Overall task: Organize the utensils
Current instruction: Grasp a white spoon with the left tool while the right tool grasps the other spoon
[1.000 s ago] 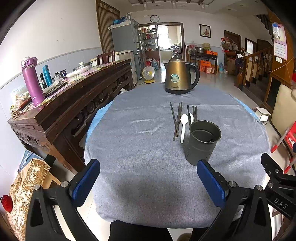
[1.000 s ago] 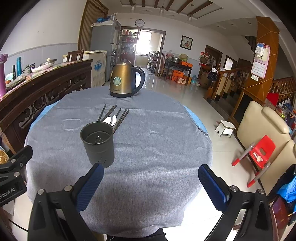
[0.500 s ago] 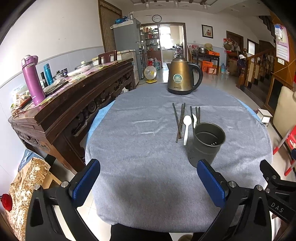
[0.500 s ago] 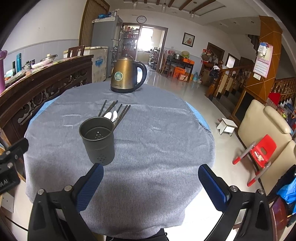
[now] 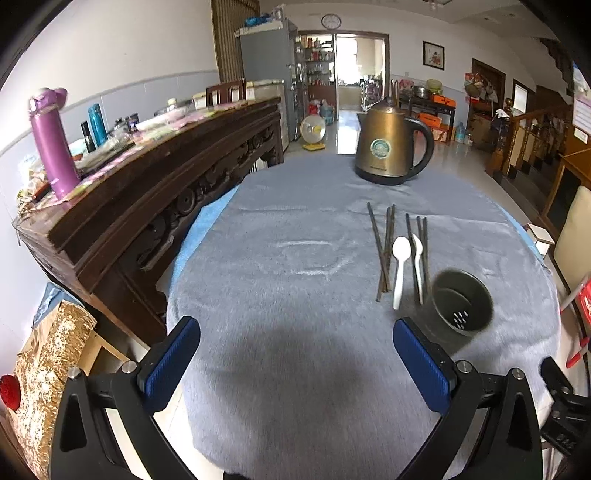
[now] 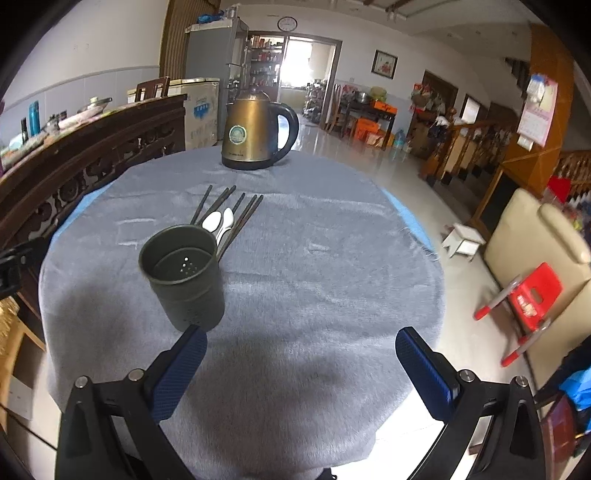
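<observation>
No lettering reads clearly in either view. The brass-coloured kettle [image 6: 255,129] on the grey tablecloth carries a round teal emblem [image 6: 236,133] whose ring of print is too small to make out, and a faint line of lettering near its base [image 5: 376,166] is blurred. The wall clock [image 6: 287,24] over the doorway shows a dial without legible numerals; the wall calendar [image 6: 536,109] perhaps bears dates, unreadable here.

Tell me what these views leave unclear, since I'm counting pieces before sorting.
- Chopsticks, right view: near ends hidden behind the cup; left view: blurred, so the count is uncertain.
- Spoons, right view: handles hidden behind the cup.
- Kettle label: too small to read in either view.
</observation>
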